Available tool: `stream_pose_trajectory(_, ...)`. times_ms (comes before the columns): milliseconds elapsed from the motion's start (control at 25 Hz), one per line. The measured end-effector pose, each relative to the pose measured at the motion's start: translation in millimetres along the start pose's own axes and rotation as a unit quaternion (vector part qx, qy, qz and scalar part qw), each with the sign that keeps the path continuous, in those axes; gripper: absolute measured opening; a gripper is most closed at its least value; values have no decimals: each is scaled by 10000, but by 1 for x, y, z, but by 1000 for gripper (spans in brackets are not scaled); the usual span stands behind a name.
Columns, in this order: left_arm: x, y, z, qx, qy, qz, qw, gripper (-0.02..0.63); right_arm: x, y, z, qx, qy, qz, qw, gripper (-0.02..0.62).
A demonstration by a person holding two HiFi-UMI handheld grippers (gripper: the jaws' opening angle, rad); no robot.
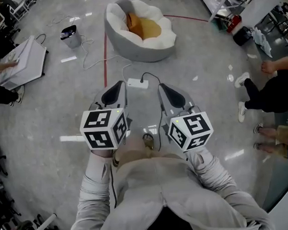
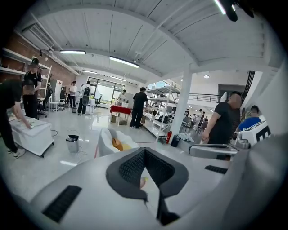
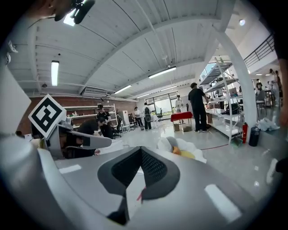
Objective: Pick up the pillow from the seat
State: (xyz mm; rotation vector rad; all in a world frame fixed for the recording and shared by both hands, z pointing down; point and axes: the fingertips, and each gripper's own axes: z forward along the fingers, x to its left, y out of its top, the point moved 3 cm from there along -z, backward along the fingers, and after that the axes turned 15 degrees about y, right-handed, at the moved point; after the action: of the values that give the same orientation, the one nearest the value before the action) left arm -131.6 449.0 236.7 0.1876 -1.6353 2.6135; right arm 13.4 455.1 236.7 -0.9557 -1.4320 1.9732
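An orange-yellow pillow (image 1: 145, 26) lies inside a round grey seat with a white padded rim (image 1: 167, 39), on the floor some way ahead of me. My left gripper (image 1: 115, 89) and right gripper (image 1: 170, 93) are held side by side in front of the person's body, well short of the seat. Both are shut with nothing between the jaws. In the left gripper view the seat (image 2: 104, 139) and pillow (image 2: 118, 144) show beyond the left gripper (image 2: 145, 155). In the right gripper view the seat (image 3: 194, 152) and pillow (image 3: 182, 153) sit right of the right gripper (image 3: 141, 155).
A white power strip (image 1: 137, 83) with cables lies on the floor between the grippers and the seat. A small bin (image 1: 71, 36) stands at the back left, beside a white box (image 1: 22, 62). A red floor line (image 1: 105, 56) runs left of the seat. People (image 1: 271, 90) stand at the right.
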Motion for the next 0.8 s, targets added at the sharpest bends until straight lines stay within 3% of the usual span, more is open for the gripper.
stream_pose_trajectory(560, -20, -15, 24, 248, -2, 15, 9997, 3, -18, -26, 3, 340, 286, 98, 9990, 0)
stream_pose_trajectory(800, -28, -9, 59, 357, -10, -57, 9993, 3, -49, -18, 18, 333, 134, 132, 9993, 0)
